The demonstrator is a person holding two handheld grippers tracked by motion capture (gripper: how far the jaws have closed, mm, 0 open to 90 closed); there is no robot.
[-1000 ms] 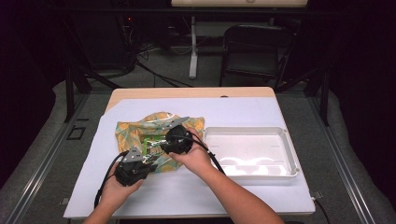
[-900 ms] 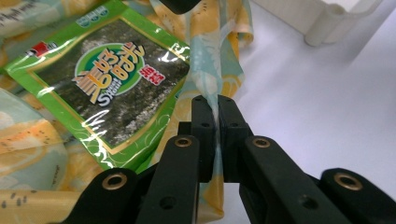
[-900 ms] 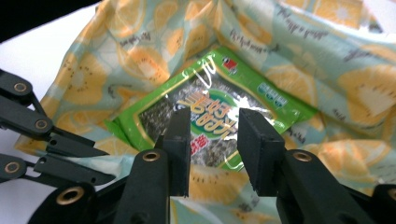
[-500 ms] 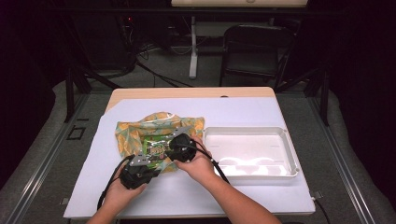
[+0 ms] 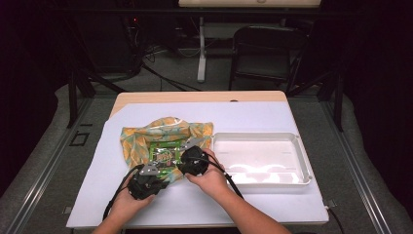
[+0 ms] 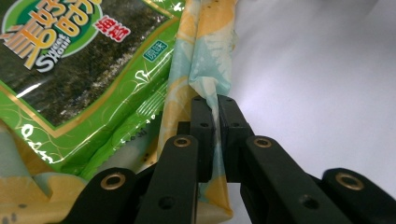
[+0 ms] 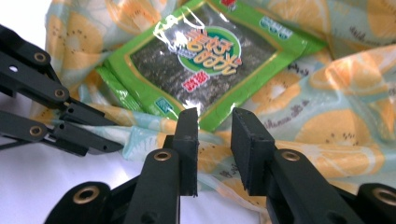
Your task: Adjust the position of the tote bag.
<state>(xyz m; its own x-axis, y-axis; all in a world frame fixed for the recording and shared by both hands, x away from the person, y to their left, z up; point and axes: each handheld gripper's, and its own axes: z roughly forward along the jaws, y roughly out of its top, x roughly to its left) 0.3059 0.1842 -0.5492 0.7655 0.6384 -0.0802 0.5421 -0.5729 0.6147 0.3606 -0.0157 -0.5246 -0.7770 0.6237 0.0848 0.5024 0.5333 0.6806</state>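
Pinching a fold of the patterned cloth (image 6: 205,60), the left gripper (image 6: 215,105) has its jaws clamped nearly together on the fabric's near edge, just beside the green seaweed packets (image 6: 70,60). The right gripper (image 7: 212,121) has just been closing, yet its jaws stand partly apart over the cloth's near hem with nothing pressed between the pads; the hem lies under and beyond the gap.

From the high view, the cloth (image 5: 146,139) lies spread on the white table cover (image 5: 302,117) toward its left near part, with the packets (image 5: 165,153) resting on the cloth's middle. The empty white tray (image 5: 302,161) sits just beside the cloth, to its right.

Judging by this, the step in hand is gathering the cloth's near edge, probably to wrap or uncover the 2 packets. The next move calls for the right gripper to settle lower and close on the hem beside the left one, without snagging the crinkly packet corner.
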